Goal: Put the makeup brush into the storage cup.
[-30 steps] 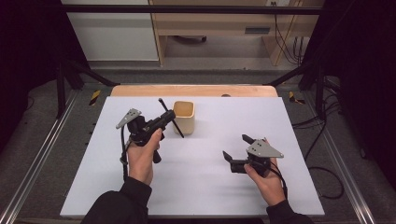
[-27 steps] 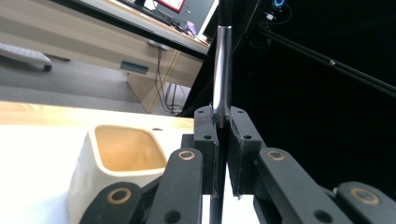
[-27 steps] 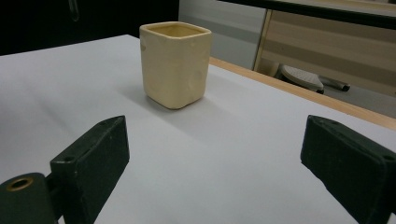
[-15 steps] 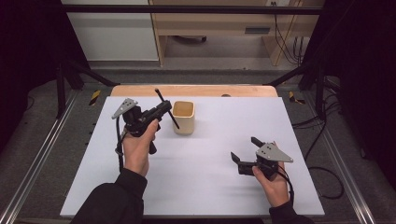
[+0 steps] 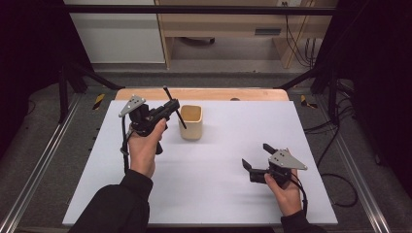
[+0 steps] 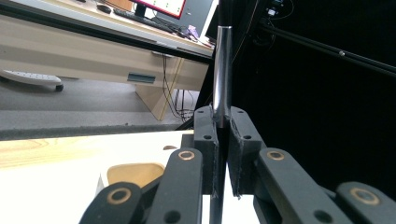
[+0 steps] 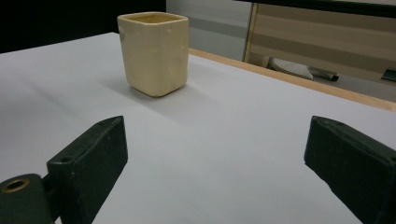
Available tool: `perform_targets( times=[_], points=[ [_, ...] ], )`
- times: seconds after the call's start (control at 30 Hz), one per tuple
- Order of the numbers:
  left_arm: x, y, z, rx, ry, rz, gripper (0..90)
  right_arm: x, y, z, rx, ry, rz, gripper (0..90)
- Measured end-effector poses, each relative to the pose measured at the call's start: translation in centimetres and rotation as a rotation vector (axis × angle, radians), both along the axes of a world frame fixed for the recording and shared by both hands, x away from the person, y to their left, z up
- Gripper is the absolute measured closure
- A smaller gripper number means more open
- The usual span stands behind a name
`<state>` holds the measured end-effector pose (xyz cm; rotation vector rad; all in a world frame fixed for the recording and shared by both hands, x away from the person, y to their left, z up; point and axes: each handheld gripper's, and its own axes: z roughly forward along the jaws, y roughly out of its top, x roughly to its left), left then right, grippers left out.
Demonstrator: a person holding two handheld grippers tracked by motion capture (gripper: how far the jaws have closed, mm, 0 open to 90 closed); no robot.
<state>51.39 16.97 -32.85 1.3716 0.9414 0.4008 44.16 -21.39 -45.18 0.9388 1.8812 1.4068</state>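
A thin dark rod (image 5: 175,108) with a metal-grey shaft (image 6: 222,70) stands nearly upright between the jaws of my left gripper (image 5: 166,111), which is shut on it (image 6: 223,128). The hand holds it raised above the white table top (image 5: 214,194), just left of a cream square cup (image 5: 191,122). The rod's lower end slants toward the cup's near left side. In the left gripper view the cup's rim (image 6: 133,171) shows below the jaws. My right gripper (image 5: 256,155) rests low at the near right, open and empty (image 7: 222,149), pointing at the cup (image 7: 153,51).
A wooden strip (image 5: 204,93) borders the table's far edge. Metal rails (image 5: 43,160) run along both sides. Beyond are a desk (image 5: 228,24) and cables on the floor (image 5: 335,136). White surface lies between the cup and my right gripper.
My left hand has lifted the rod and carried it a little farther from the person, staying beside the cup. The right gripper has shifted slightly to the right and stays open.
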Motion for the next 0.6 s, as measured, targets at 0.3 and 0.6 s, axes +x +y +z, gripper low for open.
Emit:
perform_targets(
  times=[0.3,0.6],
  points=[
    [0.7,-0.1,0.2,0.014,-0.007,0.012,83.3,0.0,-0.3,-0.1,0.010,0.006,-0.008,5.5],
    [1.2,-0.4,0.7,0.023,-0.025,0.019,83.3,-0.1,-0.5,-0.2,0.012,0.006,-0.008,5.3]
  ],
)
